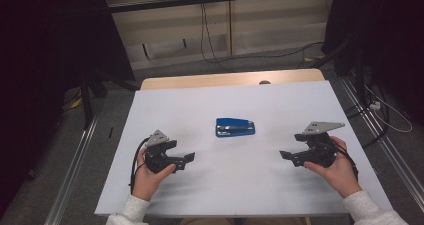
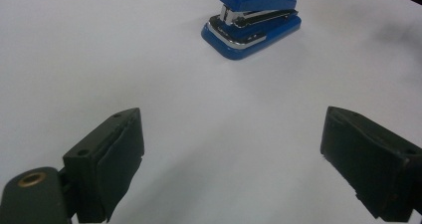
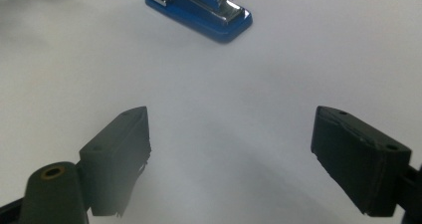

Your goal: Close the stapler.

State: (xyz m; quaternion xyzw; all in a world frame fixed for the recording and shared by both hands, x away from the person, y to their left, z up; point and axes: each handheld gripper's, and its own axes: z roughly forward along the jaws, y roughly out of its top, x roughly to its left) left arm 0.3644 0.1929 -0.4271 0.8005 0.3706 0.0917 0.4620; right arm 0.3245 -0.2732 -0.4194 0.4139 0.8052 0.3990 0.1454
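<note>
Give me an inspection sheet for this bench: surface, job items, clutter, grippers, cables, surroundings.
Surface: white table, wooden edge at the far side.
Job's things: blue stapler lying flat near the middle, untouched.
Clutter: nothing seen.
Grippers: left gripper and right gripper hand-held low over the table, either side of the stapler, fingers apart, holding nothing.
Cables: black cable trailing from the left gripper; loose cables on the floor beyond the table.
Surroundings: dark curtains at both sides, floor rails.
</note>
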